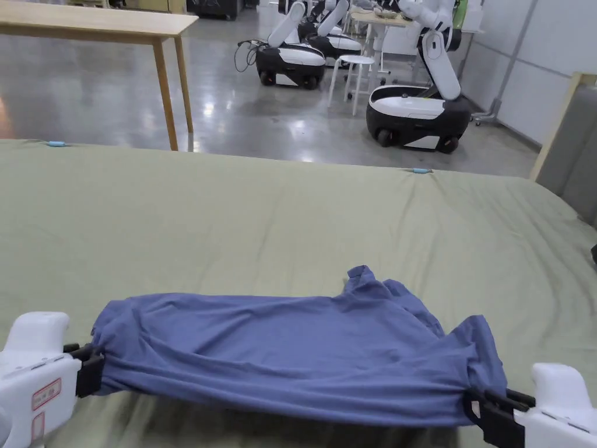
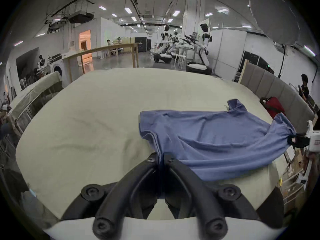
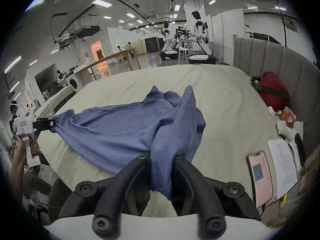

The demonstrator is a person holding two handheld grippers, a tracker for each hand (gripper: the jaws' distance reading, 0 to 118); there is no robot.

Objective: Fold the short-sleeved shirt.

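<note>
A blue short-sleeved shirt (image 1: 303, 356) is stretched sideways near the front edge of a pale green sheet (image 1: 262, 227). Its near edge hangs lifted between the two grippers, while the far part and one sleeve (image 1: 364, 280) rest on the sheet. My left gripper (image 1: 93, 364) is shut on the shirt's left end, seen up close in the left gripper view (image 2: 161, 159). My right gripper (image 1: 481, 405) is shut on the right end, with bunched cloth (image 3: 161, 171) between its jaws in the right gripper view (image 3: 160, 157).
A red bag (image 3: 271, 91), papers (image 3: 282, 167) and a pink clipboard (image 3: 259, 176) lie on the sheet's right side by a grey padded headboard (image 3: 277, 62). Beyond the far edge are a wooden table (image 1: 99, 26), a white stool (image 1: 353, 79) and wheeled white robots (image 1: 417, 111).
</note>
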